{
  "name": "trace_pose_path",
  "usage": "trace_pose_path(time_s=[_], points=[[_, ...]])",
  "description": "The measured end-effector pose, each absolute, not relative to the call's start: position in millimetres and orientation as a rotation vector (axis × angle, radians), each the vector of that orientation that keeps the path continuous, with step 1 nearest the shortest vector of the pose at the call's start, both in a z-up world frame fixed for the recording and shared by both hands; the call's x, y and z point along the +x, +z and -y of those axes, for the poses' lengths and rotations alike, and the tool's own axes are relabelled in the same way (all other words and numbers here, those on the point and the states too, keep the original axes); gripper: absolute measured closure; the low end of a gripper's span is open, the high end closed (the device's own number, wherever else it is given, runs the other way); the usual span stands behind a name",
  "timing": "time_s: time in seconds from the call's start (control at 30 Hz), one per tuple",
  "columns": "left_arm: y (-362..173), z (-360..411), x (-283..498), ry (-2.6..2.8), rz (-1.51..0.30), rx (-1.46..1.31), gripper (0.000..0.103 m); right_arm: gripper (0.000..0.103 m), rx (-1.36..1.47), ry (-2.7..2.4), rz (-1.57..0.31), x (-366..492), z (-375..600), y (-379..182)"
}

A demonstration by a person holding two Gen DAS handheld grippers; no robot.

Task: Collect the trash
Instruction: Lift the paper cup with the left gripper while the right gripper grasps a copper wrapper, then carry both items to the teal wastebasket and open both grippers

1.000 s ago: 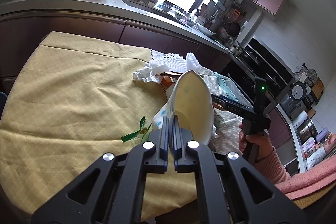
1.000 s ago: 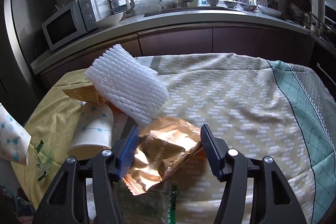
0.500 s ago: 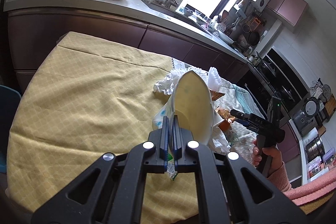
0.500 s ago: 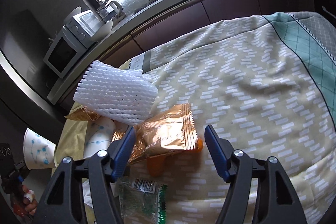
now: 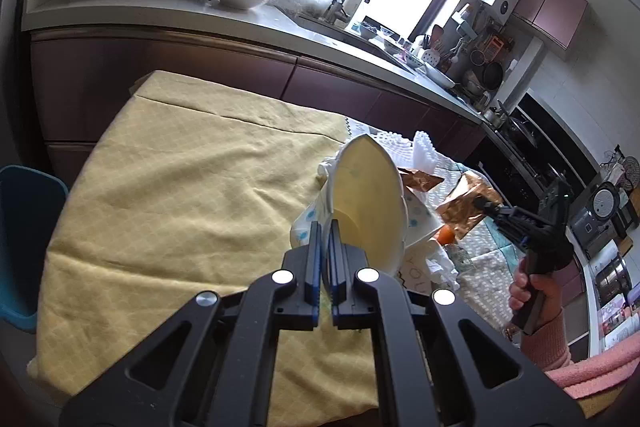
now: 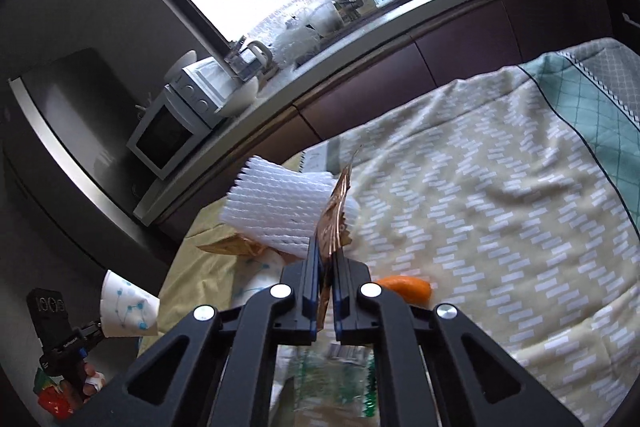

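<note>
Nearby white foam net [image 6: 280,215] and orange peel [image 6: 404,287] on tabletop [image 6: 480,207], right claw [image 6: 328,267] just closed tight on gold wrapper [image 6: 334,223], left claw [image 5: 325,247] pinching paper cup [image 5: 368,203].

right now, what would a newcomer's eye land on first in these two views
Most striking is the paper cup pinched by its rim in the left gripper, held up over the yellow tablecloth. Next, the coppery foil wrapper standing on edge between the shut fingers of the right gripper, which have just closed on it. Behind it lies a white foam fruit net, with an orange piece on the patterned cloth.
</note>
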State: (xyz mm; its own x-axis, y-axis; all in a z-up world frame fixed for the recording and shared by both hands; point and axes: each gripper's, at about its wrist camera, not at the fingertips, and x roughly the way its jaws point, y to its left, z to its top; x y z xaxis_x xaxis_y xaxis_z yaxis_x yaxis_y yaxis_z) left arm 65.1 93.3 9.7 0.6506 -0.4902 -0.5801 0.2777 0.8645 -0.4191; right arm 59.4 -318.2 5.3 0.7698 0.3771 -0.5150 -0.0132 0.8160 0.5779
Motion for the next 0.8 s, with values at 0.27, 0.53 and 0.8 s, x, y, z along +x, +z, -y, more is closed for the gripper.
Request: trace_pose_path(time_s=[0.27, 0.53, 0.8], points=[[24.3, -177.7, 50.0, -0.315, -0.688, -0.316, 0.099, 0.098, 0.459, 0.529, -0.547, 51.9, 207.7, 77.7], [14.2, -295.5, 41.0, -0.057, -0.671, -0.336, 0.099, 0.098, 0.365, 0.909, -0.718, 113.3, 19.2, 62.5], [-38.7, -369.2, 48.5, 0.103, -0.764, -0.392, 0.099, 0.098, 0.265, 1.009, -0.883, 151.8, -112.9, 24.0]])
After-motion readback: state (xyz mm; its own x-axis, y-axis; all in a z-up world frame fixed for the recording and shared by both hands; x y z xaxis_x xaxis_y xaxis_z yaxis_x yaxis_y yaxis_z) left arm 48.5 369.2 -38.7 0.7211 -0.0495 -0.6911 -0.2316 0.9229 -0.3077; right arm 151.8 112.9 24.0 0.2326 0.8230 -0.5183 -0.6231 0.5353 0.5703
